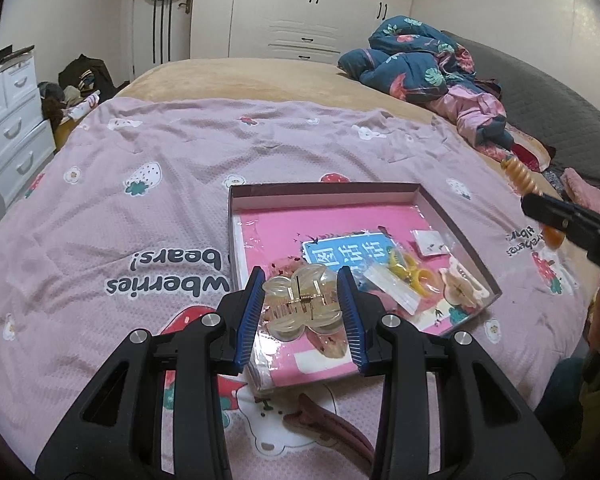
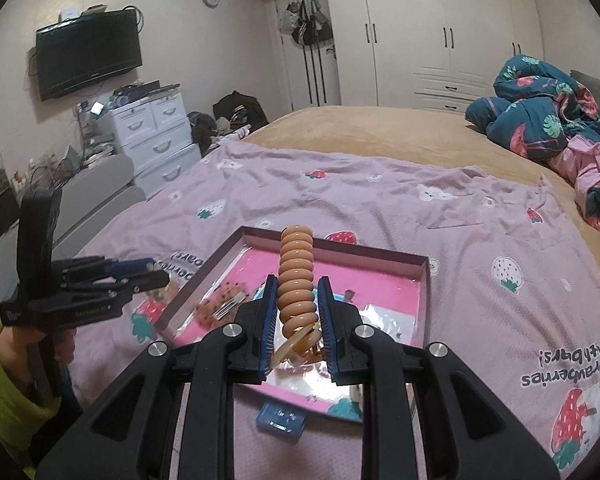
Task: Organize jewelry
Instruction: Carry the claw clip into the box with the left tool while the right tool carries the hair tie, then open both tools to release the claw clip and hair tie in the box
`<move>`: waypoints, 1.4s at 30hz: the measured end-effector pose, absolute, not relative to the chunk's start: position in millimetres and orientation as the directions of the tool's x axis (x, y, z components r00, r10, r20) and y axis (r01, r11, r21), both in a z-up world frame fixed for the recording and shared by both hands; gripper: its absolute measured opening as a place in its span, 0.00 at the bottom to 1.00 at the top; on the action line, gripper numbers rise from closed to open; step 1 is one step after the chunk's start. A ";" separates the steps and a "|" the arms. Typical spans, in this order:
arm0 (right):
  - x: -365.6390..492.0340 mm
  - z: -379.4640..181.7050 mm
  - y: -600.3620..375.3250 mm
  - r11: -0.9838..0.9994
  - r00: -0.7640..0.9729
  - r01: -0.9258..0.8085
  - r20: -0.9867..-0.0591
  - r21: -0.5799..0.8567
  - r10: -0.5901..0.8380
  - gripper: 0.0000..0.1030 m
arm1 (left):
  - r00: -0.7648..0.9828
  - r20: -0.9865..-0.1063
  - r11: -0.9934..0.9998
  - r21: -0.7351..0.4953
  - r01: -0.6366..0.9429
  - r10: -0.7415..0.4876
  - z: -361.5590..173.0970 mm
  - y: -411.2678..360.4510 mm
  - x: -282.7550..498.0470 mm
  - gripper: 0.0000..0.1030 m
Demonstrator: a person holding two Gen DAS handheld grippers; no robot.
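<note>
My left gripper (image 1: 302,284) is shut on a clear beige claw hair clip (image 1: 300,306), held above the near corner of the shallow box (image 1: 324,190) with a pink lining. My right gripper (image 2: 298,304) is shut on an orange spiral hair tie (image 2: 296,276) that stands up between the fingers, above the same box (image 2: 332,245). In the box lie yellow hair ties (image 1: 414,272), a pale clip (image 1: 462,286), small plastic packets (image 1: 430,242) and a speckled comb clip (image 2: 220,306). The right gripper shows at the right edge of the left wrist view (image 1: 548,216), and the left gripper shows at the left of the right wrist view (image 2: 148,272).
A dark pink hair clip (image 1: 332,424) lies on the pink strawberry blanket (image 1: 140,208) in front of the box. A small blue case (image 2: 280,420) lies by the box's near edge. Crumpled blue and pink bedding (image 1: 420,64) is at the far right; white drawers (image 2: 156,136) stand left.
</note>
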State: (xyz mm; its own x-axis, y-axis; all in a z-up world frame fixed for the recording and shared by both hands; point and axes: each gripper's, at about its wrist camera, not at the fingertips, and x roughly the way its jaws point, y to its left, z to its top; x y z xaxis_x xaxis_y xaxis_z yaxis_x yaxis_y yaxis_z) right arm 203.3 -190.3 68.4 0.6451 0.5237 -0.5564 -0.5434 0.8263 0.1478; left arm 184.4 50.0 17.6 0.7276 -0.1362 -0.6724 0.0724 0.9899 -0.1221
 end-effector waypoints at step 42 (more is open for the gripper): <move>208.6 -10.2 -188.2 0.868 0.591 -0.442 -0.655 0.226 0.472 0.69 | 0.690 -0.714 0.992 -0.102 0.068 -0.121 -16.8 45.8 192.8 0.56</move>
